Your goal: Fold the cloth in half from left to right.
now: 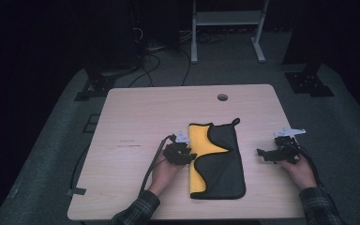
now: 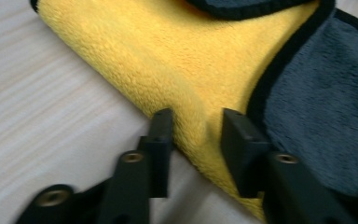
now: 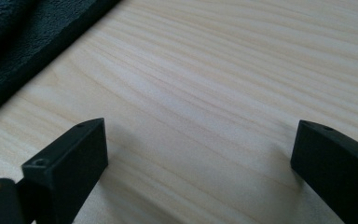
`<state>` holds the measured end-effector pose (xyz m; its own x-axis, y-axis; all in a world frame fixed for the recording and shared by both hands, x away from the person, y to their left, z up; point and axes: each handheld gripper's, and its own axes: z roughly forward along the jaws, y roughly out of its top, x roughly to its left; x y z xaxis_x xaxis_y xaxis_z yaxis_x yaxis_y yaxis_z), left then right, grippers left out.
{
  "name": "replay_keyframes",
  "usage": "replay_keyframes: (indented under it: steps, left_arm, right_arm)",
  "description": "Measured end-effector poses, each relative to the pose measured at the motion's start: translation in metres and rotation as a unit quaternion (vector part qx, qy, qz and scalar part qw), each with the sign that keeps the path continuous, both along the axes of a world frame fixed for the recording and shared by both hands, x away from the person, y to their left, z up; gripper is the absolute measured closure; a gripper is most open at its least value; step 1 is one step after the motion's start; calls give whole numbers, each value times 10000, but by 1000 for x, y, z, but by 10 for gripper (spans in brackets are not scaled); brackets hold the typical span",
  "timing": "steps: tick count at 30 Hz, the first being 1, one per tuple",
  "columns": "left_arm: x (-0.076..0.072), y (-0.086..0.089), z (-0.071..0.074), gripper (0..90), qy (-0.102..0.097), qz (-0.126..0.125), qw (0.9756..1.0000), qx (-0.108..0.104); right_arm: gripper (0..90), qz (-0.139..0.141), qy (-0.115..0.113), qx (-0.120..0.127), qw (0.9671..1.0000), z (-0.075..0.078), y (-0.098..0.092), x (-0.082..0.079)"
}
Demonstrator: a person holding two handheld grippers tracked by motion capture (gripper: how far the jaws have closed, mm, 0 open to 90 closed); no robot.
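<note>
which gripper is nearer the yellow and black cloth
Left. The left gripper has its jaws around the folded yellow edge of the cloth. The right gripper sits apart, over bare table beyond the cloth's black edge.

Plaid sleeves, black hand-held gripper, trailing black cable

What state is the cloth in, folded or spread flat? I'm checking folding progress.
Folded, partly: the cloth lies doubled, dark flaps turned over its yellow side, and the left gripper straddles its folded yellow edge.
</note>
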<state>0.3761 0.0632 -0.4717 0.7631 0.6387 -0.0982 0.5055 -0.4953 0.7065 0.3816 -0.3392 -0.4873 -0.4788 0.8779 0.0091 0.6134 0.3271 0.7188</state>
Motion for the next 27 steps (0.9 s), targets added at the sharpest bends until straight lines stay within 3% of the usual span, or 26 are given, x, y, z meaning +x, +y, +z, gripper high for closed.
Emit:
replay_keyframes:
  steps: [3, 6, 14, 27]
  left_arm:
    - [-3, -1, -2, 787, 0, -16, 9999, -112]
    - [-2, -1, -2, 829, 36, -38, 9999, -150]
    - [-2, 17, 1, 834, 121, -108, 9998, -118]
    - [-9, 70, 5, 834, 162, 46, 9998, -87]
  right_arm:
    - [29, 0, 1, -1, 10000, 0, 0, 0]
    - [29, 0, 0, 0, 10000, 0, 0, 0]
    - [29, 1, 0, 1, 10000, 0, 0, 0]
    - [29, 0, 2, 1, 10000, 0, 0, 0]
